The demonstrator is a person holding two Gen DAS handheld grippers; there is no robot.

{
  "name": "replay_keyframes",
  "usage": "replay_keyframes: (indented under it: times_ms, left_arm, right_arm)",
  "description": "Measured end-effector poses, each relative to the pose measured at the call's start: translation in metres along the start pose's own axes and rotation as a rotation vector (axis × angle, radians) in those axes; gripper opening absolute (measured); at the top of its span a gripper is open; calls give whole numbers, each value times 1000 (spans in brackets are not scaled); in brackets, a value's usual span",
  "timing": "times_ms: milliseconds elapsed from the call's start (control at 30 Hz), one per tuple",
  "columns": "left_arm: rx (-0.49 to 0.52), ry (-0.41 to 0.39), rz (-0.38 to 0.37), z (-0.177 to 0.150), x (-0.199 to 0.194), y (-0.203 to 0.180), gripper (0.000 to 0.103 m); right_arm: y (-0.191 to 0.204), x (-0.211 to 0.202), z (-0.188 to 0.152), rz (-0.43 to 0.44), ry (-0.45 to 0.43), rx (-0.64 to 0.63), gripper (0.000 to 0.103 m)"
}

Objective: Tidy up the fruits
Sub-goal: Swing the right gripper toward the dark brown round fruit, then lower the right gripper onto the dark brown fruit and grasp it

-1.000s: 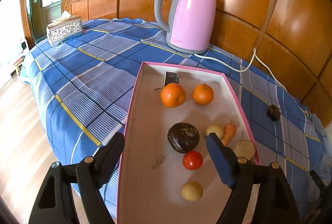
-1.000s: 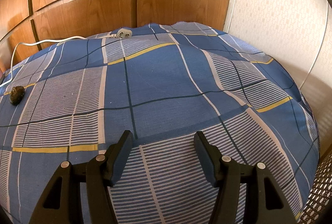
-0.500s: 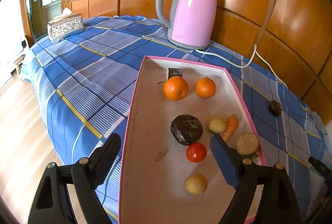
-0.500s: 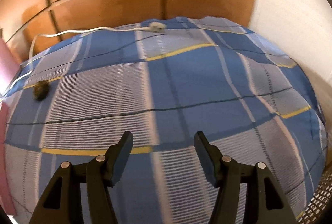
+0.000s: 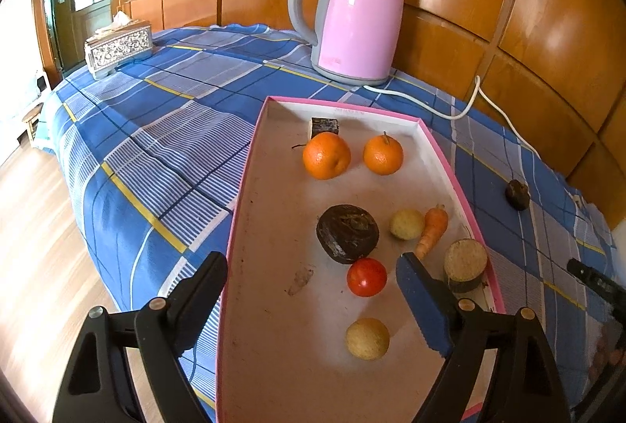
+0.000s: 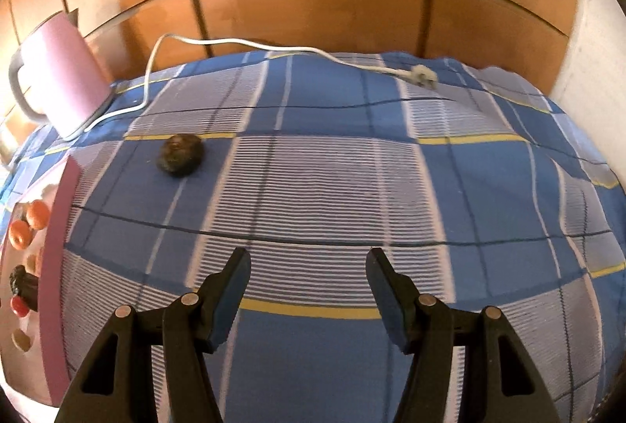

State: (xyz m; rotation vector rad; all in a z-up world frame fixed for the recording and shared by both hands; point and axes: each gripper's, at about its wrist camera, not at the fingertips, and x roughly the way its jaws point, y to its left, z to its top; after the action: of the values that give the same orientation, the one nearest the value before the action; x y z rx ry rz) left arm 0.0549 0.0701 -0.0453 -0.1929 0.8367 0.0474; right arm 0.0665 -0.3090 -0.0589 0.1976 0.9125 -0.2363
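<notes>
A pink-rimmed tray (image 5: 250,149) lies on the blue checked cloth and holds two oranges (image 5: 326,155), a dark beet (image 5: 347,238), a tomato (image 5: 366,277), a carrot (image 5: 432,230), two pale round fruits (image 5: 367,339) and cut pieces. My left gripper (image 5: 313,280) hangs open above the tray's near end, nothing between its fingers. A dark lump (image 6: 180,153) lies alone on the cloth right of the tray, also seen as the dark lump (image 5: 517,194) in the left wrist view. My right gripper (image 6: 307,268) is open over bare cloth, the lump ahead to its left.
A pink kettle (image 5: 352,12) stands behind the tray against the wood panelling; its white cord (image 6: 242,45) runs along the back to a plug (image 6: 422,75). A silver tissue box (image 5: 117,47) sits at the far left corner. The cloth drops off at the table's left edge (image 5: 78,188).
The right gripper swung left, so the dark lump, kettle and tray edge came into its view. The left gripper's jaws opened a little wider and stayed in place.
</notes>
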Motion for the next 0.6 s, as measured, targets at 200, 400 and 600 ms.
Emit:
replay_keyframes:
  times_ms: [200, 400, 600]
  left_arm:
    - [19, 2, -4, -3, -1, -4, 88]
    - [17, 5, -7, -4, -2, -3, 88]
    - [14, 11, -1, -4, -2, 1, 88]
  right_arm:
    - [19, 6, 9, 47, 1, -25, 62]
    - [46, 15, 29, 100, -10, -75, 62]
    - [79, 32, 52, 128, -7, -127, 68]
